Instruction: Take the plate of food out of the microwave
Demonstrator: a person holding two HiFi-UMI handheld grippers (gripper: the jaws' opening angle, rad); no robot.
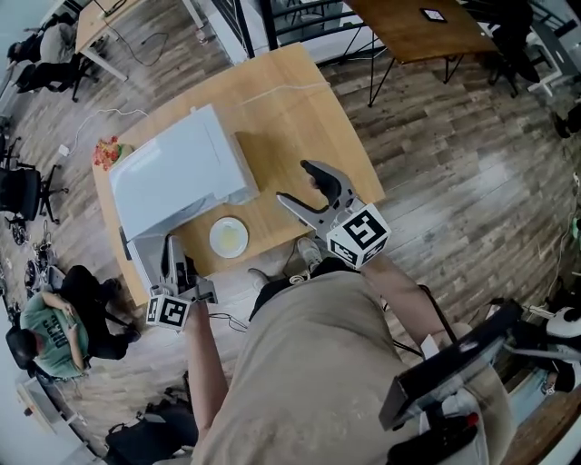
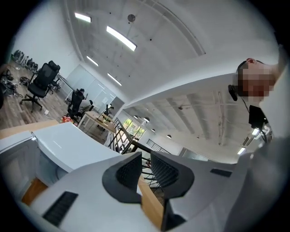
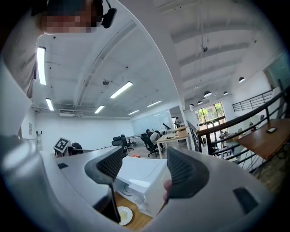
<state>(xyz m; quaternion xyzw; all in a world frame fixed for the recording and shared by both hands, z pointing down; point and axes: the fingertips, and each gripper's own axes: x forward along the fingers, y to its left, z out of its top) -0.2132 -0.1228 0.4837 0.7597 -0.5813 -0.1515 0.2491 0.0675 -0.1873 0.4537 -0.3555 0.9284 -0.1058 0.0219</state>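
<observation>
Plate (image 1: 229,238) of food sits on worktop (image 1: 300,100) just before microwave (image 1: 177,168), near the front edge; right claw (image 1: 292,182) apart, empty; left claw (image 1: 174,259) barely apart, empty; a careless low swing could knock the plate off.

From my end I count one white microwave (image 1: 177,177) and one plate (image 1: 229,238), both on one light wooden table (image 1: 309,109). Two more wooden tables stand farther off, a dark one (image 1: 408,32) and a pale one (image 1: 95,23). I have two grippers in view, the left gripper (image 1: 175,256) and the right gripper (image 1: 298,184). That makes four jaws in all and two marker cubes (image 1: 359,234), one per gripper. One small red-and-green heap (image 1: 109,152) lies at the near table's corner. I see one seated person (image 1: 54,331) and at least two black office chairs (image 2: 43,84).
</observation>
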